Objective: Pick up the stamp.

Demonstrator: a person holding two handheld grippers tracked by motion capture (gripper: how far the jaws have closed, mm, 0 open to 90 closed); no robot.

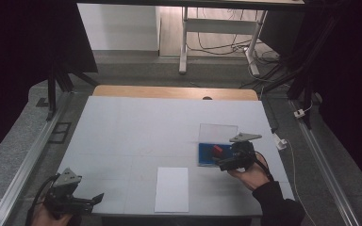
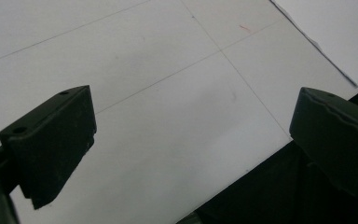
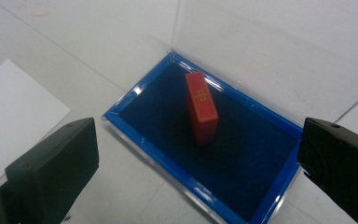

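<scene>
A small red block (image 3: 201, 107) with a gold mark stands on edge inside a blue tray (image 3: 154, 150) with a dark inner floor; a clear lid (image 1: 218, 131) rises from the tray's far side. My right gripper (image 1: 219, 164) hovers open just in front of the tray (image 1: 203, 158), its jaws wide apart on either side of it in the right gripper view (image 3: 200, 172). The red block (image 1: 217, 149) stays untouched. My left gripper (image 1: 96, 198) is open at the table's near left corner, jaws wide over bare table (image 2: 189, 140), nothing between them.
A white sheet of paper (image 1: 172, 189) lies near the front edge at the middle; its corner (image 2: 331, 32) shows in the left gripper view. The white table (image 1: 146, 127) ends in a wooden strip (image 1: 169, 91) at the back. Metal rails (image 1: 23, 165) flank both sides.
</scene>
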